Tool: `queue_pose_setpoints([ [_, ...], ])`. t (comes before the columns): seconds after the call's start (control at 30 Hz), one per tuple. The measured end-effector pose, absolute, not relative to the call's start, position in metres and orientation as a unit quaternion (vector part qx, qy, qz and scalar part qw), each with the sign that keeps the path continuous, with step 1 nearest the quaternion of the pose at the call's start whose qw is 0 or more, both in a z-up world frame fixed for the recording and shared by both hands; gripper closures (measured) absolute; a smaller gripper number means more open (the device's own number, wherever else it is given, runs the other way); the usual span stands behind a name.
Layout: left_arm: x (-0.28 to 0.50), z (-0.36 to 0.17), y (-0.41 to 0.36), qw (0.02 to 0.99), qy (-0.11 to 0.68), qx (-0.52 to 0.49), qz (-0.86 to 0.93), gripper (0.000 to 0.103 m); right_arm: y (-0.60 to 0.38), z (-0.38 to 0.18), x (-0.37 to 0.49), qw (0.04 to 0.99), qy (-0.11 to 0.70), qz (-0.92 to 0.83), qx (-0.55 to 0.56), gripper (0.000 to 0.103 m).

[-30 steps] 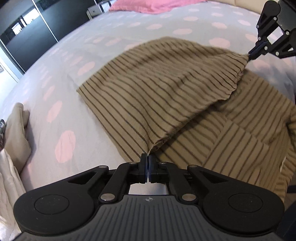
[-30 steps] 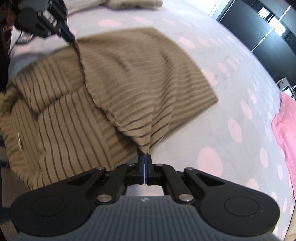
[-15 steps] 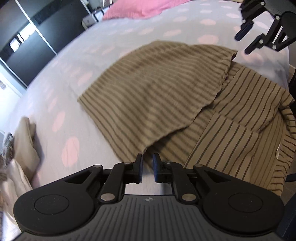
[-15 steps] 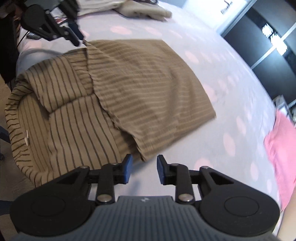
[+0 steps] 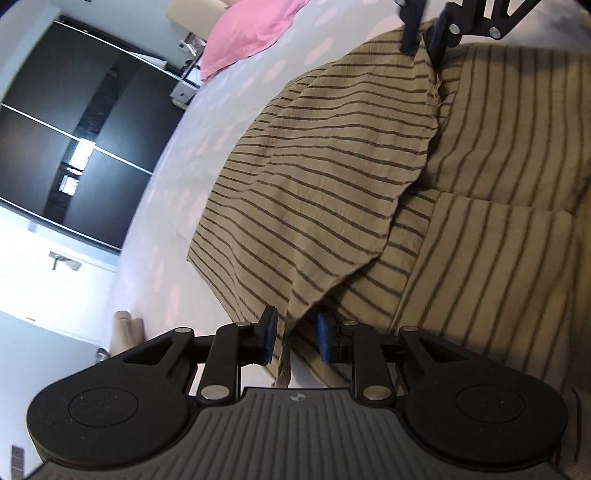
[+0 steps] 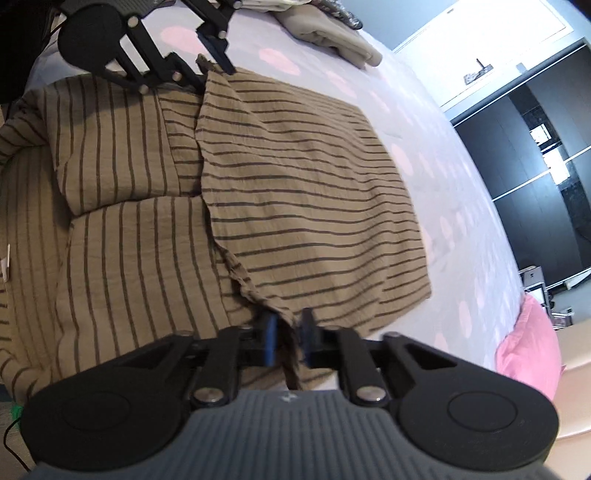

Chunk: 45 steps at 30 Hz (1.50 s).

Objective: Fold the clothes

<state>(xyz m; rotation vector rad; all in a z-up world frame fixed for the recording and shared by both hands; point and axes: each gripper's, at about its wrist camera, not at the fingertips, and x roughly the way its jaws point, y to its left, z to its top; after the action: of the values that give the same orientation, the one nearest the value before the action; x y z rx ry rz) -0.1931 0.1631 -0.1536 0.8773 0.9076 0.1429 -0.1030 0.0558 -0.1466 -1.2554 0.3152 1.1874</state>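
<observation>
Here a tan striped shirt (image 5: 332, 206) is seen spread on a grey bedspread (image 5: 207, 140) dotted with pink, its lower half folded up over the upper half. At the left of the left wrist view, dark wardrobe doors (image 5: 74, 147) and a pink pillow (image 5: 251, 33) are seen beyond the bed.

The left gripper (image 5: 295, 338) is angled downward and rolled to one side, so that the bed appears tilted. Its jaws have just been opening and stand apart, with a corner of the folded edge hanging between the blue pads (image 5: 269, 334); the cloth is not pressed by them. At the top right of that view the right gripper (image 5: 424, 33) is seen from outside, poised at the far corner of the fold.

In the right wrist view the left gripper (image 6: 212, 62) is seen at upper left, over the other corner. The right gripper (image 6: 288, 341) is likewise pitched down and rolled. Its jaws have just been closing, yet a gap is visible between the pads (image 6: 270, 339); a bunched corner of the shirt (image 6: 314, 192) lies in that gap, and no firm pinch can be made out. A folded beige garment (image 6: 332, 33) is seen at the top, and the pillow (image 6: 528, 354) at lower right.
</observation>
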Motion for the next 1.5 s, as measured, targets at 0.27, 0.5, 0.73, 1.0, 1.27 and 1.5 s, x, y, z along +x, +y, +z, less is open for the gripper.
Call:
queue_pose_setpoints([
  [0.27, -0.197, -0.122, 0.179, 0.840, 0.416, 0.347, 0.040, 0.103, 0.052, -0.122, -0.083, 0.628, 0.187, 0.546, -0.522, 0.102],
  [0.5, -0.210, -0.131, 0.186, 0.818, 0.479, 0.319, 0.001, 0.103, 0.056, -0.133, -0.074, 0.608, 0.239, 0.567, -0.503, 0.102],
  [0.73, -0.220, -0.112, 0.202, 0.830, 0.497, 0.249, -0.042, 0.102, 0.051, -0.119, -0.067, 0.596, 0.286, 0.594, -0.459, 0.097],
  [1.0, -0.222, -0.053, 0.268, 0.891, 0.449, 0.060, -0.036, 0.087, 0.030, -0.083, -0.053, 0.652, 0.301, 0.600, -0.353, 0.078],
  [1.27, -0.181, -0.043, 0.330, 0.899, 0.422, -0.084, 0.080, 0.083, 0.037, -0.071, 0.014, 0.757, 0.373, 0.502, -0.190, 0.073],
  [1.5, -0.138, -0.059, 0.385, 0.881, 0.430, -0.149, 0.131, 0.083, 0.048, -0.086, 0.084, 0.774, 0.472, 0.417, -0.064, 0.069],
])
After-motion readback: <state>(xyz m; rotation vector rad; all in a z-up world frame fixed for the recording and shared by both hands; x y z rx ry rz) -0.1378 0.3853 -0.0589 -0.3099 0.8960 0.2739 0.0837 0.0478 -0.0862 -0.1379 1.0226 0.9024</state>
